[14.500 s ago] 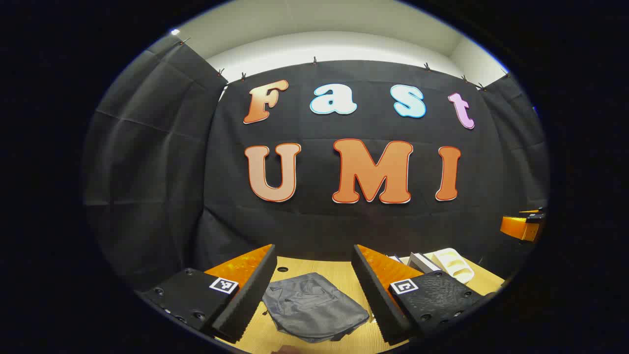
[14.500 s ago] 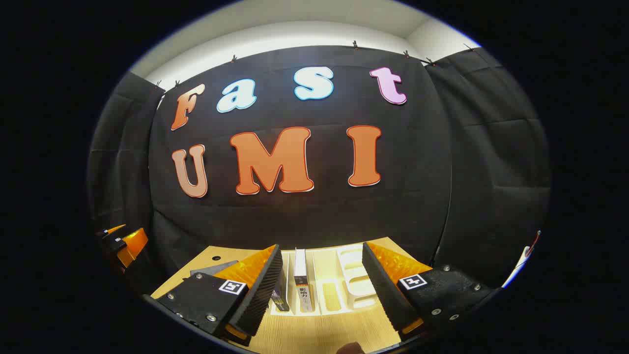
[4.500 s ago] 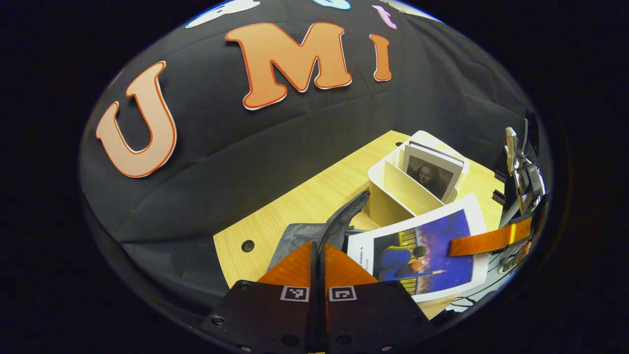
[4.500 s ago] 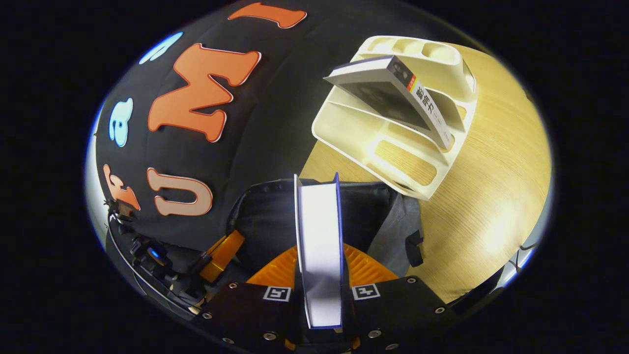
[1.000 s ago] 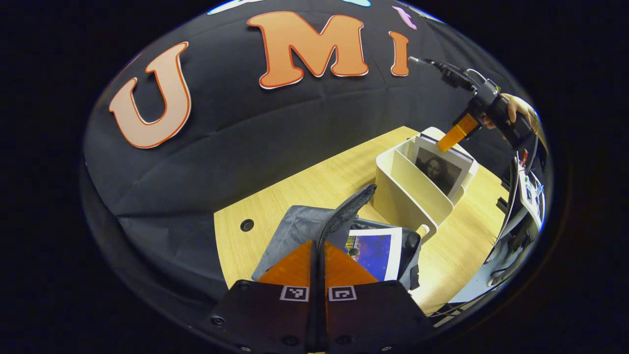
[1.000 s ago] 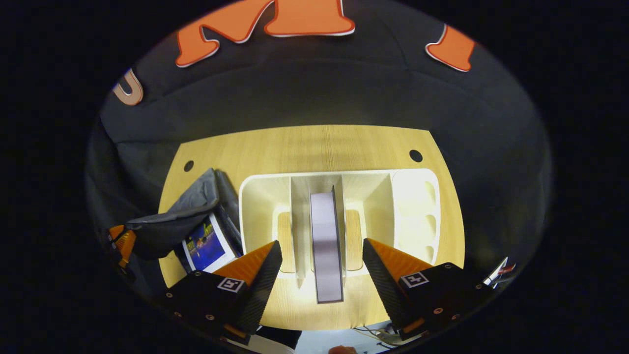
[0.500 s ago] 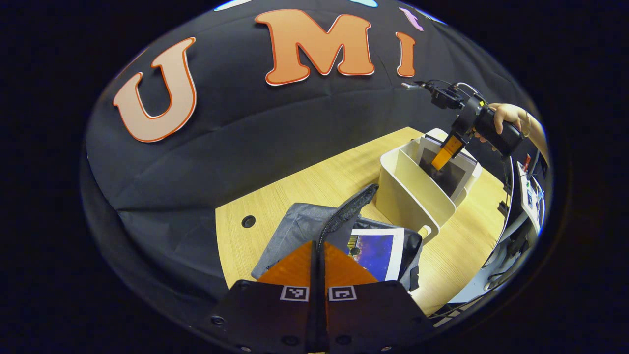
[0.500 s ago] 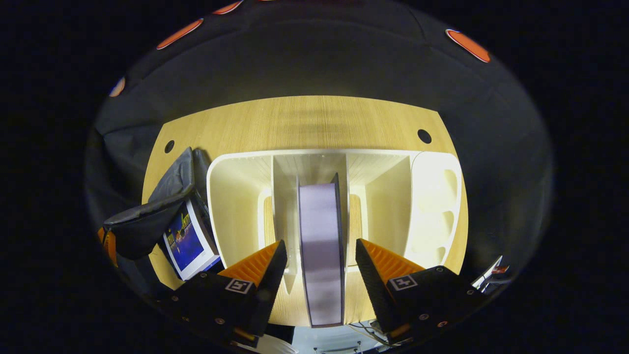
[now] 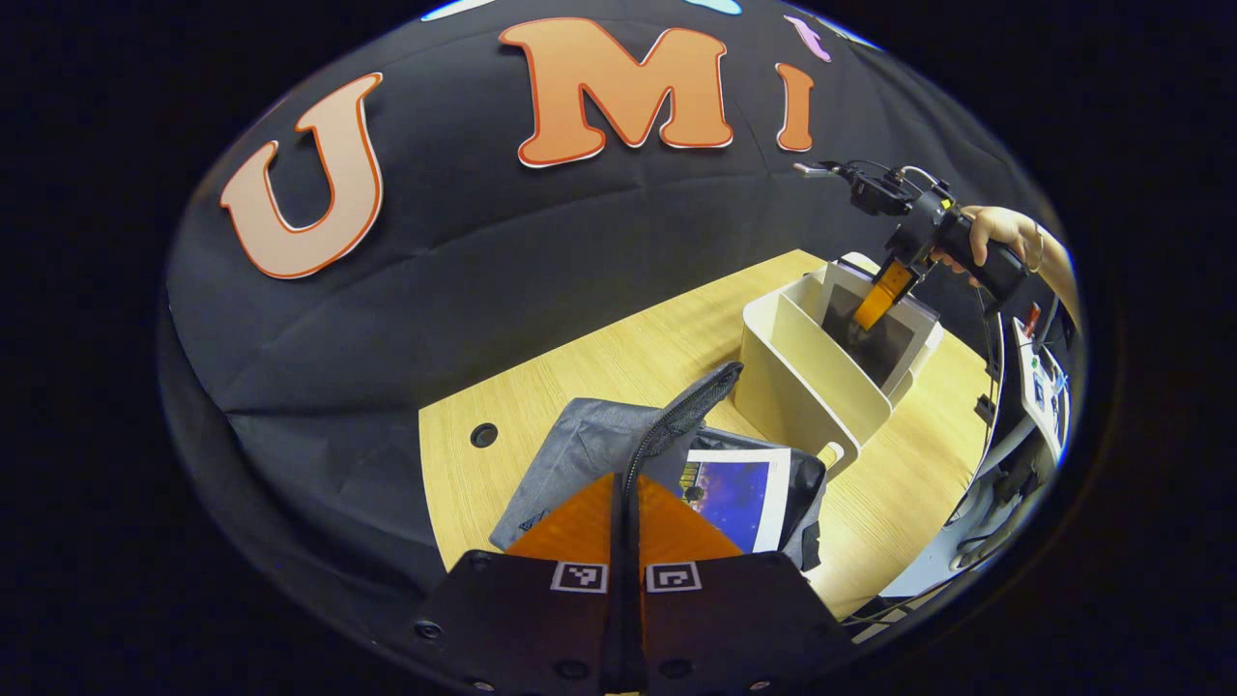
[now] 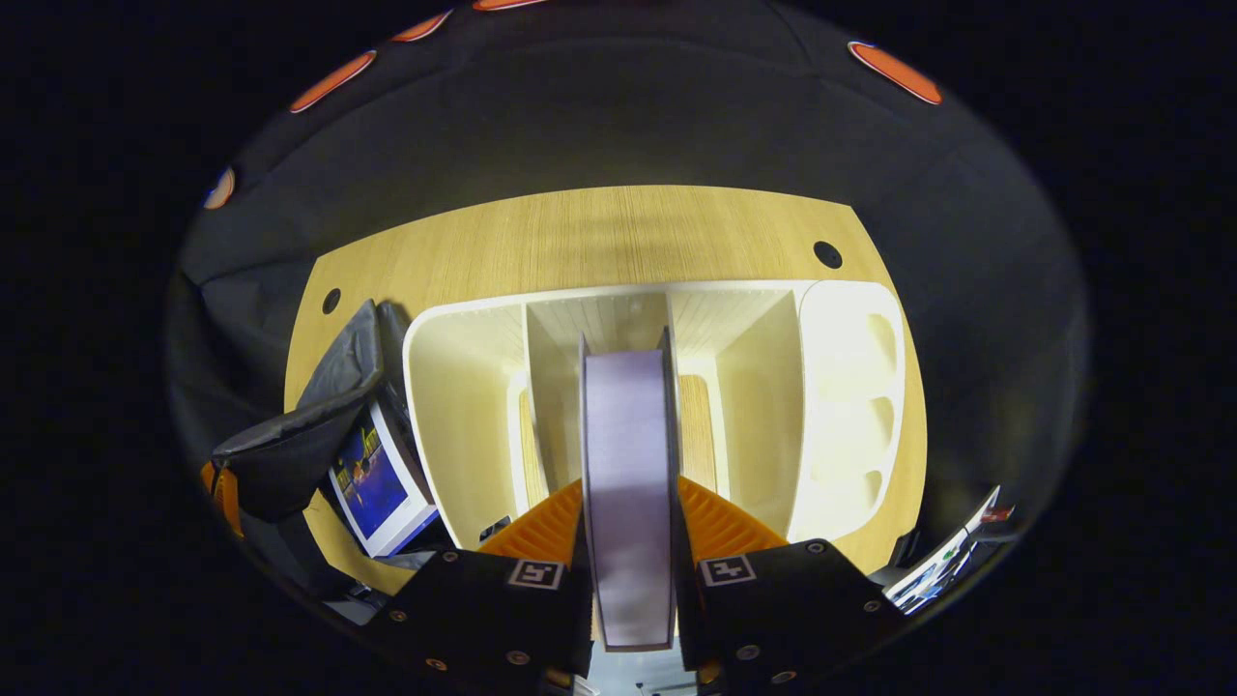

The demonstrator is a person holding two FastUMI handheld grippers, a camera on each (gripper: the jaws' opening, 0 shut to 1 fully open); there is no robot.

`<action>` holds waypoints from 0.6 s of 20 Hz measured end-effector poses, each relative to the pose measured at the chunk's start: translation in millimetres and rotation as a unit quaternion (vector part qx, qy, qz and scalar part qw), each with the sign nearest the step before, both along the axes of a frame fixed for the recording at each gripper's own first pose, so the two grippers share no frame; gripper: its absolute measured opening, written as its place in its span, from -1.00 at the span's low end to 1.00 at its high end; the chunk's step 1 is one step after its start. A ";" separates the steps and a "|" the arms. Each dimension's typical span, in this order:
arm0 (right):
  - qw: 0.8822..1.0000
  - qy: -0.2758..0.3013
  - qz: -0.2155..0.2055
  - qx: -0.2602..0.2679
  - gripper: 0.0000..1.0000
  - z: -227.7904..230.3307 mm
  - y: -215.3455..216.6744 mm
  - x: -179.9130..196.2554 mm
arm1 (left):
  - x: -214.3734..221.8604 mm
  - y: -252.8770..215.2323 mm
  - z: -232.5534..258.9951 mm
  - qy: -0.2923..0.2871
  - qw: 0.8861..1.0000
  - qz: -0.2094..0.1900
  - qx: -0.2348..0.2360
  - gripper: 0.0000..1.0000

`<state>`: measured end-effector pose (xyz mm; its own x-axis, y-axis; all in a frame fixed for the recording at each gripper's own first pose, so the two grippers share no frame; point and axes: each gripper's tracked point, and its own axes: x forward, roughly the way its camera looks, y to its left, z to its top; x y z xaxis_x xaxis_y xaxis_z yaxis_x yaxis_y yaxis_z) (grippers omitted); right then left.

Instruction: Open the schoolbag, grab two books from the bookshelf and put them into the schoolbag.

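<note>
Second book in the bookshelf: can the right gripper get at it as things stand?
Likely yes: the right gripper is shut on the second book, which stands upright in the bookshelf with nothing above it.

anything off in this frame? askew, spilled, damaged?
Nothing stands out. The first book sits in the open schoolbag, whose flap the left gripper holds up. The right gripper is shut on the second book, upright in the bookshelf. No spill or damage shows.

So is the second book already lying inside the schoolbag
No, the second book stands upright in the bookshelf, with the right tongs shut on it; the schoolbag holds one other book.
</note>
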<state>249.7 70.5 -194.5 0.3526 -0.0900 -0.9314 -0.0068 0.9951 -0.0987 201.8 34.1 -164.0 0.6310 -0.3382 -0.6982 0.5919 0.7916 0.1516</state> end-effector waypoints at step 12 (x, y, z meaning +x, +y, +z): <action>0.990 -0.134 -0.048 0.024 -0.29 158.0 9.7 -34.1 | 1.3 -5.0 0.1 0.000 0.999 -0.032 0.005 -0.99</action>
<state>215.6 80.2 -36.4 0.5795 -0.0933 -0.8096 0.1074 0.9935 -0.0376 203.0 29.1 -163.9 0.6084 -0.3710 -0.7015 0.6419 0.7499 0.1601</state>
